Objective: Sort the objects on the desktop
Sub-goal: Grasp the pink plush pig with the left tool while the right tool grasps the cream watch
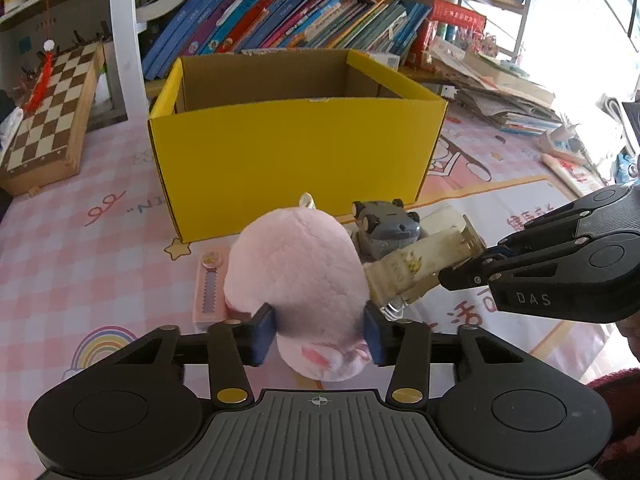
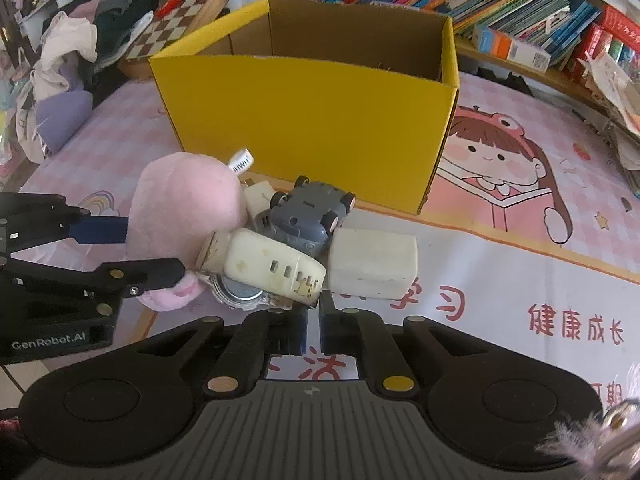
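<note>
While the pink plush toy (image 1: 298, 280) sits on the pink checked desk mat (image 1: 80, 240), the left gripper (image 1: 320, 330) squeezes it from both sides with its blue pads (image 1: 264, 332), and the soft body bulges between them. Just left of the toy lies a small pink ruler case (image 1: 209, 290). Behind them stands a yellow cardboard box (image 1: 296, 160) with its top open. Far left, a chessboard (image 1: 52, 108) leans by the shelf, and books (image 1: 280, 20) stand in a row behind the box. Right of the plush toy, a grey toy car (image 2: 308, 216) lies upside down, wheels up, touching a cream watch (image 2: 264, 268). The right gripper (image 2: 314, 312) is pinched tight on the end of the watch strap. A white block (image 2: 372, 262) rests just right of the car, on a poster (image 2: 520, 300) with red writing.
</note>
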